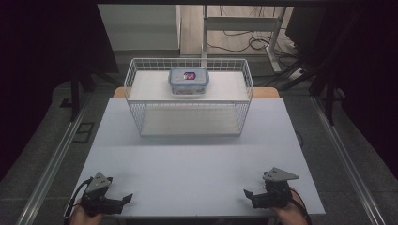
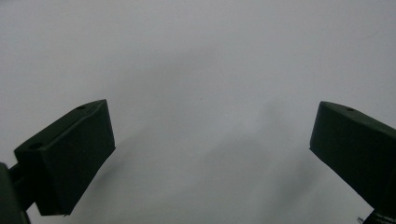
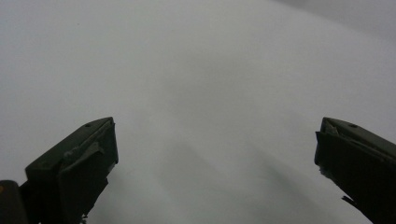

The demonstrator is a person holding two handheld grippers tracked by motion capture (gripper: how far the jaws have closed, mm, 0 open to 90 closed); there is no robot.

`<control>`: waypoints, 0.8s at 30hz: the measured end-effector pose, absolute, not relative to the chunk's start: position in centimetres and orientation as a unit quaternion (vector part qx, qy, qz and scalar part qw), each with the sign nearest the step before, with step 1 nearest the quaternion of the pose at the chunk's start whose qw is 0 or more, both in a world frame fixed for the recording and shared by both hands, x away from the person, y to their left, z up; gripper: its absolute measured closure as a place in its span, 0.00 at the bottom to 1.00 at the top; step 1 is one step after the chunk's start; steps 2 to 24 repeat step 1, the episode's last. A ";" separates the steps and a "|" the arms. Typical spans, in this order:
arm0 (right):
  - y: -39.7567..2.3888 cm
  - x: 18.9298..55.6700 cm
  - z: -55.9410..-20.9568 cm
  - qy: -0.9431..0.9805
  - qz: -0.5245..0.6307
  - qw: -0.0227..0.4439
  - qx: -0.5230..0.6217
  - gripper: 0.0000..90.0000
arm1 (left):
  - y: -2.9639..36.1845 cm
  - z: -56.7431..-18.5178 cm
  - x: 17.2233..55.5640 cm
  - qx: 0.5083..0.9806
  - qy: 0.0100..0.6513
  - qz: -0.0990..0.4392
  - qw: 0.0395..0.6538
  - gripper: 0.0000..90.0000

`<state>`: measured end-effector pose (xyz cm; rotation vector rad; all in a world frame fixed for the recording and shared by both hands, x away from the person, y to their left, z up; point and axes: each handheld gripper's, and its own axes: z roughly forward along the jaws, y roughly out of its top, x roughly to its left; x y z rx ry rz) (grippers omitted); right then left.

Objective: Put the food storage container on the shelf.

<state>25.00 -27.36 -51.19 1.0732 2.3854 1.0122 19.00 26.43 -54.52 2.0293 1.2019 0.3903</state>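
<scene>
The left claw [image 1: 123,200] sits at about 7 o'clock on the bench [image 1: 197,164], near the front edge, tilted down with its tips pointing toward the middle. In the left gripper view its jaws stand wide apart with nothing between them but bare white bench surface: it is released and holds nothing. The hand behind it rests low at the edge, which reads as a waiting pose rather than a reach.

At 12 o'clock, well apart from both claws, stands a white wire basket [image 1: 133,96] with its open side up. Inside it, against the far wall and a little left of centre, lies a clear box [image 1: 188,81] with a blue-rimmed lid shut on it and something dark and red showing through the top; what that is cannot be told. The box lies flat on the basket floor, so it can only be reached from above, over the wire walls.

The right claw [image 1: 250,195] mirrors the left at about 5 o'clock, tips turned inward toward the centre. In the right gripper view its jaws are likewise spread wide over bare bench, released and empty.

Both claws being open, low and evenly spaced to either side suggests work not yet begun; the box looks the likely thing to fetch, probably with a claw on each short end.
</scene>
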 end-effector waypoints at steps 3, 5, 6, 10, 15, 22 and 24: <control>-27.4 25.0 -51.2 0.839 0.355 0.167 0.378 0.00 | 26.4 -54.5 19.0 0.791 0.467 0.152 0.365 0.00; -27.4 25.0 -51.2 0.839 0.355 0.167 0.378 0.00 | 26.4 -54.5 19.0 0.791 0.467 0.152 0.365 0.00; -27.4 25.0 -51.2 0.839 0.355 0.167 0.378 0.00 | 26.4 -54.5 19.0 0.791 0.467 0.152 0.365 0.00; -27.4 25.0 -51.2 0.839 0.355 0.167 0.378 0.00 | 26.4 -54.5 19.0 0.791 0.467 0.152 0.365 0.00; -27.4 25.0 -51.2 0.839 0.355 0.167 0.378 0.00 | 26.4 -54.5 19.0 0.791 0.467 0.152 0.365 0.00; -27.4 25.0 -51.2 0.839 0.355 0.167 0.378 0.00 | 26.4 -54.5 19.0 0.791 0.467 0.152 0.365 0.00; -27.4 25.0 -51.2 0.839 0.355 0.167 0.378 0.00 | 26.4 -54.5 19.0 0.791 0.467 0.152 0.365 0.00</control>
